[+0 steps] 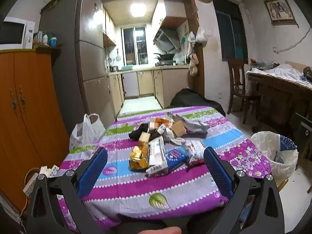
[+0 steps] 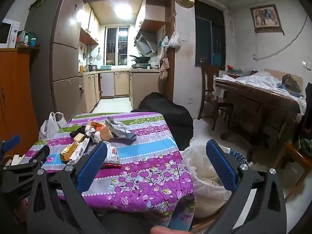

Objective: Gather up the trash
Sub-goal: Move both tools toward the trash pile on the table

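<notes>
A pile of trash (image 1: 165, 138) lies on a small table under a purple, blue and green striped cloth (image 1: 156, 187): a gold foil box (image 1: 138, 158), a white carton (image 1: 157, 156), a blue packet (image 1: 175, 156), a white wrapper (image 1: 196, 150), a brown cube (image 1: 178, 128) and grey cloth. My left gripper (image 1: 156, 165) is open at the table's near edge, nothing between its blue pads. My right gripper (image 2: 156, 161) is open over the table's right corner. The same pile (image 2: 93, 136) lies left of it. A bin with a white liner (image 1: 273, 152) (image 2: 206, 177) stands right of the table.
An orange cabinet (image 1: 25, 117) with a microwave (image 1: 13, 33) stands at left, with a white plastic bag (image 1: 85, 130) and power strips on the floor beside it. A black bag (image 2: 165, 109) lies behind the table. At right are a wooden table (image 2: 259, 101) and chairs. The kitchen opens straight behind.
</notes>
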`<state>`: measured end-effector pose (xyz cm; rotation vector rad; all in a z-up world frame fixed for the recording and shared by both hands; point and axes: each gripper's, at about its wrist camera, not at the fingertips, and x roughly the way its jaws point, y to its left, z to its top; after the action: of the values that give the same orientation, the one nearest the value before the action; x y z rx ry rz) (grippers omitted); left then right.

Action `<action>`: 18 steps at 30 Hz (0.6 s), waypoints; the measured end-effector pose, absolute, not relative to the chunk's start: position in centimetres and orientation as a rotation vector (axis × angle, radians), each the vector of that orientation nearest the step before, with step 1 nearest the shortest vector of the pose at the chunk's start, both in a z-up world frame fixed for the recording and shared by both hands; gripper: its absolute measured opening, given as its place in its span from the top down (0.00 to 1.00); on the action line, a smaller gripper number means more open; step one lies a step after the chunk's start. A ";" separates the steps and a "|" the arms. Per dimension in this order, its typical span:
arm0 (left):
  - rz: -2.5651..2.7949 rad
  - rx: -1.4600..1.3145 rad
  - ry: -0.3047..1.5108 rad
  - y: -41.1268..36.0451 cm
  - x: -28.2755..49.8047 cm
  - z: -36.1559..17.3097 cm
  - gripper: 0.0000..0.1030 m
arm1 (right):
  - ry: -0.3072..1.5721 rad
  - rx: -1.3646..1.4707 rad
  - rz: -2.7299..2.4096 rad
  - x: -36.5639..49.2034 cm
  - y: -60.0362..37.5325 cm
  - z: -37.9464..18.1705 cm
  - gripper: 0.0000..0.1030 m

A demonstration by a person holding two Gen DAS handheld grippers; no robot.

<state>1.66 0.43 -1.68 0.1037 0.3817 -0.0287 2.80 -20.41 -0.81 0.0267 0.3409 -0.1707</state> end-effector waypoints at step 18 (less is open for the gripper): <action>-0.023 0.109 0.510 1.3 -0.1 -4.5 0.05 | 0.423 0.204 -0.083 3.7 -22.4 -1.9 0.05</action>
<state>-0.09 1.35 -4.46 0.1091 0.5098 -0.0231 3.70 -22.37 -1.93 0.2041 0.4226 -0.0826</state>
